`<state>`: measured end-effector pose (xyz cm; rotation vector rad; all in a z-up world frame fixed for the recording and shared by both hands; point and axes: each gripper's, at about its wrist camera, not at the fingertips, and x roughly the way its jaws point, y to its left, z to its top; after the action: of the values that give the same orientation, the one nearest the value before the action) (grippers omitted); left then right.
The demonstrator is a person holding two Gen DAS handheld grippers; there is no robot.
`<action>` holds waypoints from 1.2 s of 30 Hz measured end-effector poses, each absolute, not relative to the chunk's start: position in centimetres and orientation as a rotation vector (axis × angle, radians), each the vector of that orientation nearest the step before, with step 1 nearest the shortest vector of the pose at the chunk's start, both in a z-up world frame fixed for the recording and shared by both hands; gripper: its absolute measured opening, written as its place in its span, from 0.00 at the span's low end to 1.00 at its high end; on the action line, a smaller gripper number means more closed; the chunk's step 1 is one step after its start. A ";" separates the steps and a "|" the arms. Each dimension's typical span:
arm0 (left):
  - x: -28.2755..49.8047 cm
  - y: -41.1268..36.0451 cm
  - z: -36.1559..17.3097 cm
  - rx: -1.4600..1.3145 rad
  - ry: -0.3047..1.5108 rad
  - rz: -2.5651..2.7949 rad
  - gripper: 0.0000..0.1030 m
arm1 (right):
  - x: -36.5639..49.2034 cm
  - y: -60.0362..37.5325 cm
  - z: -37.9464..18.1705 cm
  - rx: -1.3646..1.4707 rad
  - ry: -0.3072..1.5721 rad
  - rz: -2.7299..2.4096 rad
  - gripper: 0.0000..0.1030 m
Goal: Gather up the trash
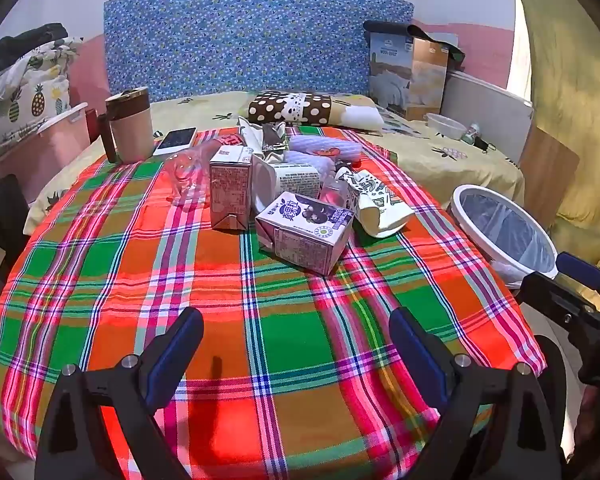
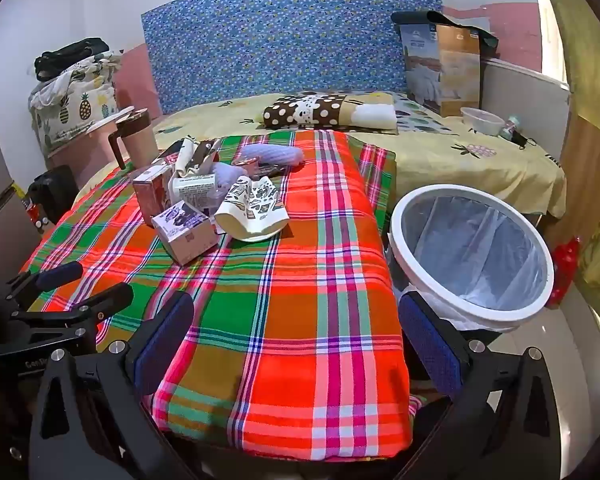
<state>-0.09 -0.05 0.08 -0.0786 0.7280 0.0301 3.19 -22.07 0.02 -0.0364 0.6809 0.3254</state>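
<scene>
A heap of trash lies mid-way across the plaid cloth (image 1: 100, 264): a purple drink carton (image 1: 306, 232) on its side, an upright pink carton (image 1: 230, 188), a crushed patterned paper cup (image 1: 376, 204), a tipped white cup (image 1: 288, 182), a clear bottle (image 1: 188, 176) and foam net sleeves (image 1: 324, 148). The same purple carton (image 2: 186, 236) and crushed cup (image 2: 252, 208) show in the right wrist view. My left gripper (image 1: 296, 320) is open and empty, well short of the heap. My right gripper (image 2: 294, 308) is open and empty beside the lined white bin (image 2: 452, 189).
The bin (image 1: 456, 204) stands off the cloth's right edge. A pink lidded mug (image 1: 130, 128) and a phone (image 1: 176, 140) sit behind the heap on the left. A dotted pillow (image 1: 312, 108), a cardboard box (image 1: 408, 76) and a bowl (image 1: 446, 126) lie on the bed beyond.
</scene>
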 end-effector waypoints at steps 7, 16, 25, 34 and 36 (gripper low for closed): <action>-0.2 0.1 0.1 -0.086 0.741 0.039 0.92 | 3.1 -21.9 0.0 -0.040 0.686 0.330 1.00; -0.3 0.0 0.2 -0.073 0.735 0.055 0.92 | 2.8 -22.0 0.1 -0.044 0.684 0.333 1.00; -0.4 0.0 0.4 -0.073 0.728 0.059 0.92 | 2.9 -21.9 0.3 -0.046 0.683 0.327 1.00; -0.6 0.0 0.7 -0.072 0.724 0.056 0.92 | 2.9 -22.1 0.4 -0.043 0.686 0.327 1.00; -0.6 -0.1 0.7 -0.073 0.724 0.055 0.92 | 2.9 -22.1 0.4 -0.043 0.685 0.328 1.00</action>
<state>-0.58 -0.10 0.68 -0.0731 0.7243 0.0552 2.94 -22.07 0.37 -0.0428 0.6854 0.3277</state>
